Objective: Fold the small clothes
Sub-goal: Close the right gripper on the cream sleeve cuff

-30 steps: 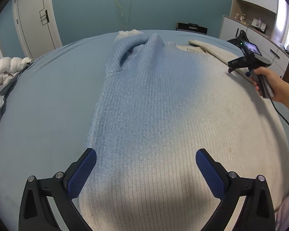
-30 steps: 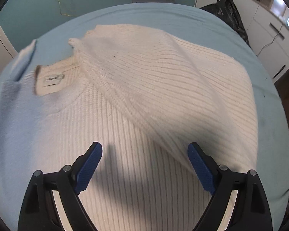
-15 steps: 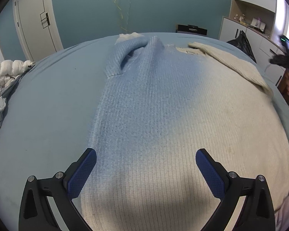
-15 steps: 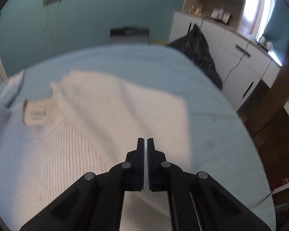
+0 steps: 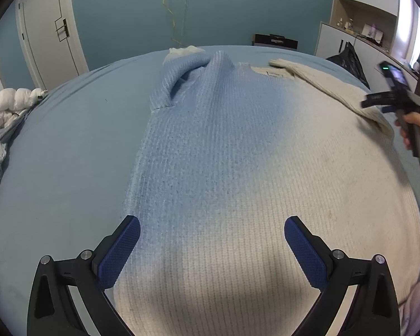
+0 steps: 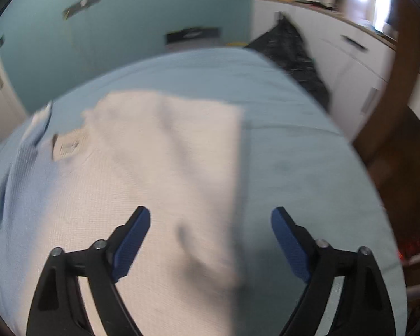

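Ribbed blue-to-cream knit sweater (image 5: pixel 238 168) lying lengthwise on the blue bed (image 5: pixel 64 154), collar far; left gripper (image 5: pixel 212 247) and right gripper (image 6: pixel 210 236) spread wide, empty.

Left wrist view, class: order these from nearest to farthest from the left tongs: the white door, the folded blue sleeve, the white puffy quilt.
From the left tongs:
1. Folded blue sleeve of the blue-to-cream ribbed knit sweater, straight ahead.
2. White puffy quilt, at the bed's left edge.
3. White door, on the far left wall.
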`<state>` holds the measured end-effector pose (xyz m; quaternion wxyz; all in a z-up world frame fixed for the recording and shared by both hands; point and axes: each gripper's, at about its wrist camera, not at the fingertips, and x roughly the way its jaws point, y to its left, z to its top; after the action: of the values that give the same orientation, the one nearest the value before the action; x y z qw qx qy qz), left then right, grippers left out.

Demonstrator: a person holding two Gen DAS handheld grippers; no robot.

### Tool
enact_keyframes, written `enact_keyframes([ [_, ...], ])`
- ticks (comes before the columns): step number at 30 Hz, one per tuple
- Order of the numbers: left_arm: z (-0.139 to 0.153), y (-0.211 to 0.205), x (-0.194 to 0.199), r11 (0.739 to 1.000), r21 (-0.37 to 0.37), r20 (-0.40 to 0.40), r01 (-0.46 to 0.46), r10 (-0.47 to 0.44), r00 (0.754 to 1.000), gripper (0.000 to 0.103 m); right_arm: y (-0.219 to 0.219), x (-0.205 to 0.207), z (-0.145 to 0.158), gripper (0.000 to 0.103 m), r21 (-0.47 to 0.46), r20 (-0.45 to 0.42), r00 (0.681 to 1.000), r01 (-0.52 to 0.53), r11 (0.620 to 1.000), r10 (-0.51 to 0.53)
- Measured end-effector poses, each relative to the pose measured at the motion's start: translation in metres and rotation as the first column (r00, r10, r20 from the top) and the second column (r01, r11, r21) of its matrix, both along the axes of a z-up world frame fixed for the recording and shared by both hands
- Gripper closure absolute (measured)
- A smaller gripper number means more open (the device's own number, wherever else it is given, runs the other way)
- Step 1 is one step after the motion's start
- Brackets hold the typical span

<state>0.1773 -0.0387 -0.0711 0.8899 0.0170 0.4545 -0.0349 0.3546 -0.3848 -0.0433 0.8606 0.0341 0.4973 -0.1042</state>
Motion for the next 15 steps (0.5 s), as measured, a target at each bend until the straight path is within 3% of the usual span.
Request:
enact_keyframes([
  [2, -0.002, 0.001, 0.001, 1.000, -0.005, -0.007, 0.001, -0.001, 1.000, 0.000, 0.026, 0.020, -0.019, 0.016, -0.081, -0.075, 0.995, -0.069, 0.994, 0.063],
  [4, -0.005, 0.003, 0.003, 1.000, -0.013, -0.021, 0.002, -0.002, 1.000, 0.000, 0.056, 0.034, -0.032, 0.016, -0.229, -0.080, 0.991, -0.122, 0.966, 0.106],
  [7, -0.009, 0.003, 0.005, 1.000, -0.015, -0.035, 0.000, -0.001, 0.999, 0.000, 0.067, 0.047, -0.049, 0.021, -0.326, -0.107, 0.989, -0.134, 0.936, 0.104],
  [9, -0.009, 0.002, 0.004, 1.000, -0.013, -0.033, 0.002, -0.002, 0.999, 0.000, 0.052, 0.048, -0.053, 0.032, -0.279, -0.129, 0.988, -0.118, 0.953, 0.084],
  [11, -0.008, 0.001, 0.004, 1.000, -0.004, -0.028, 0.006, -0.006, 1.000, 0.000, 0.038, 0.045, -0.046, 0.062, -0.228, -0.117, 0.991, -0.095, 0.969, 0.069],
  [13, -0.008, -0.001, 0.003, 1.000, 0.007, -0.023, 0.009, -0.009, 1.000, 0.000, 0.028, 0.043, -0.042, 0.082, -0.195, -0.128, 0.989, -0.096, 0.976, 0.072],
  [15, -0.007, -0.002, 0.002, 1.000, 0.016, -0.018, 0.011, -0.011, 1.000, 0.000, 0.016, 0.036, -0.027, 0.086, -0.158, -0.112, 0.991, -0.092, 0.983, 0.074],
])
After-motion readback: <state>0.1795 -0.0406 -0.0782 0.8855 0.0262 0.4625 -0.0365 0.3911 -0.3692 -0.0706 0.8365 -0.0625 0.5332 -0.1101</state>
